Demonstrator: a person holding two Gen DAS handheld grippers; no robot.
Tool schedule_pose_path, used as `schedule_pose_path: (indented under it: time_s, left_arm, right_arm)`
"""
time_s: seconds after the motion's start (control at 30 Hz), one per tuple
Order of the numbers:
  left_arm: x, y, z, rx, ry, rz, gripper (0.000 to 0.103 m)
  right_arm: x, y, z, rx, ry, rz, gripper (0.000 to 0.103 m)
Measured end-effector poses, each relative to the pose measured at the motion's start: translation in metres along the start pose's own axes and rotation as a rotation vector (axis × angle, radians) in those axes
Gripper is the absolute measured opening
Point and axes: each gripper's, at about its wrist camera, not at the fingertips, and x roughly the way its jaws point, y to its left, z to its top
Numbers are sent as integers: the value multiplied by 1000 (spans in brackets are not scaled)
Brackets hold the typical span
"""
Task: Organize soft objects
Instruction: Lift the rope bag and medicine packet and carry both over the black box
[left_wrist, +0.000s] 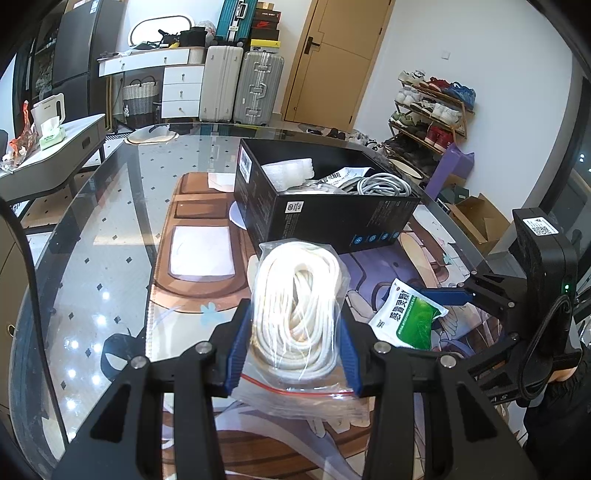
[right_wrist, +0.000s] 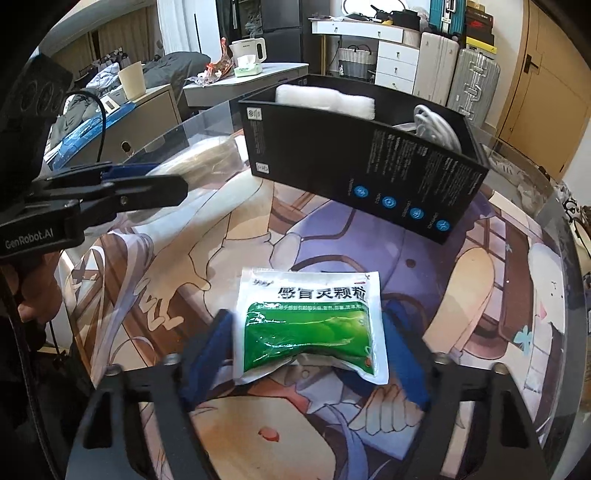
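- On the far left of the left wrist view, a grey side table (left_wrist: 74, 133) carries a white kettle (left_wrist: 51, 107) and a green tissue pack (left_wrist: 51, 134).
- The glass-topped table (left_wrist: 110, 229) has a printed cartoon mat (left_wrist: 192, 295) lying under the things.
- The left gripper (left_wrist: 295, 328) is clamped on a clear zip bag of coiled white rope (left_wrist: 299, 306); its blue pads (left_wrist: 238, 343) press both sides of the bag. Whether the bag's lower edge touches the mat cannot be told.
- Just behind the rope bag stands an open black cardboard box (left_wrist: 321, 214), which holds a white foam block (left_wrist: 288, 171), a coil of grey cable (left_wrist: 384, 184) and a printed leaflet (left_wrist: 347, 173).
- Right of the rope bag, a green and white medicine sachet (left_wrist: 410, 317) lies near the box.
- In the right wrist view, the right gripper (right_wrist: 308, 336) has the medicine sachet (right_wrist: 310, 325) between its blue pads (right_wrist: 214, 339); the pads look blurred and sit at the sachet's two edges, so I cannot tell whether they squeeze it or stand apart from it.
- The box (right_wrist: 369, 166) sits beyond the sachet, tilted in this view, with the left gripper (right_wrist: 162, 181) to its left.
- On the far right of the left wrist view, a shoe rack (left_wrist: 428, 110) stands by the wall.
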Motion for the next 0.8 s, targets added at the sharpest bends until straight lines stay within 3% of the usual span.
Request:
schedule_pose_path:
  time_s: [0.07,0.23,0.5,0.8]
  left_arm:
    - [0,0,0,0,-1,-2,42]
    - [0,-2,0,-2,-10,-2,42]
    - [-5,-1,1,-10,-24,-3,42]
    - [-13,-3,4,-9,-52,-3,42]
  right_arm:
    - [-1,2,0,-24,-9,11,65]
    - [-3,6,-5,-41,-18,14,62]
    - [-5,10,-7,-34,-22,8,60]
    - [-30,7,-5,-10,-93,10,60]
